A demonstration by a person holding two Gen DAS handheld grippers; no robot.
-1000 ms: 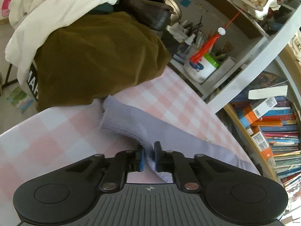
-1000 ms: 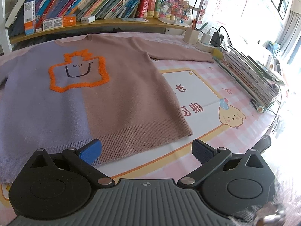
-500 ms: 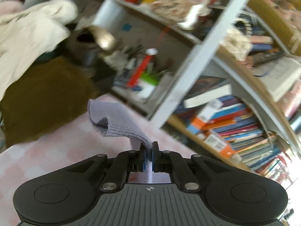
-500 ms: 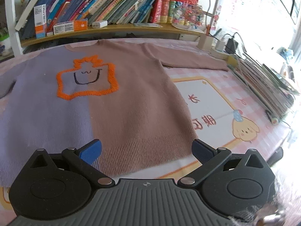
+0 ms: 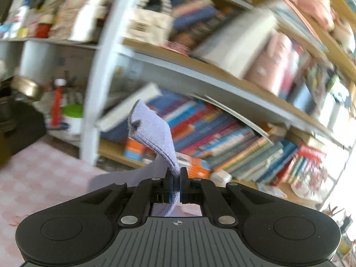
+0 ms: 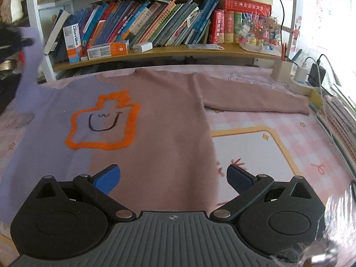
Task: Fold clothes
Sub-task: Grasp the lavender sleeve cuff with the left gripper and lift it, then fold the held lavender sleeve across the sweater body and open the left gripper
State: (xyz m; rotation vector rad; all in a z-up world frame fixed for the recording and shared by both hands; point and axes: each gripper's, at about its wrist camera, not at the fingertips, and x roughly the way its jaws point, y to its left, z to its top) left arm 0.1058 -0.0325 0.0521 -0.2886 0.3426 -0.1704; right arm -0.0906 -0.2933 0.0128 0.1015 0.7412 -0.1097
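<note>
A two-tone sweater (image 6: 155,133), lilac on its left half and dusty pink on its right, lies flat on the table with an orange outlined face on the chest. Its pink sleeve (image 6: 255,102) stretches out to the right. My left gripper (image 5: 176,178) is shut on the lilac sleeve cuff (image 5: 151,129) and holds it raised off the table in front of the bookshelf. In the right wrist view the lifted lilac sleeve (image 6: 31,55) shows blurred at the far left. My right gripper (image 6: 173,175) hovers open over the sweater's lower pink part, nothing between its fingers.
A bookshelf (image 6: 155,51) full of books runs along the table's far edge. A pen cup (image 6: 281,71), chargers and a power strip (image 6: 300,84) sit at the back right. A stack of magazines (image 6: 340,120) lines the right edge. The pink checked tablecloth (image 6: 255,155) carries a printed panel.
My left gripper has lifted the lilac cuff off the table and swung right, from the pile of clothes toward the bookshelf. My right gripper has moved forward over the sweater's hem.
</note>
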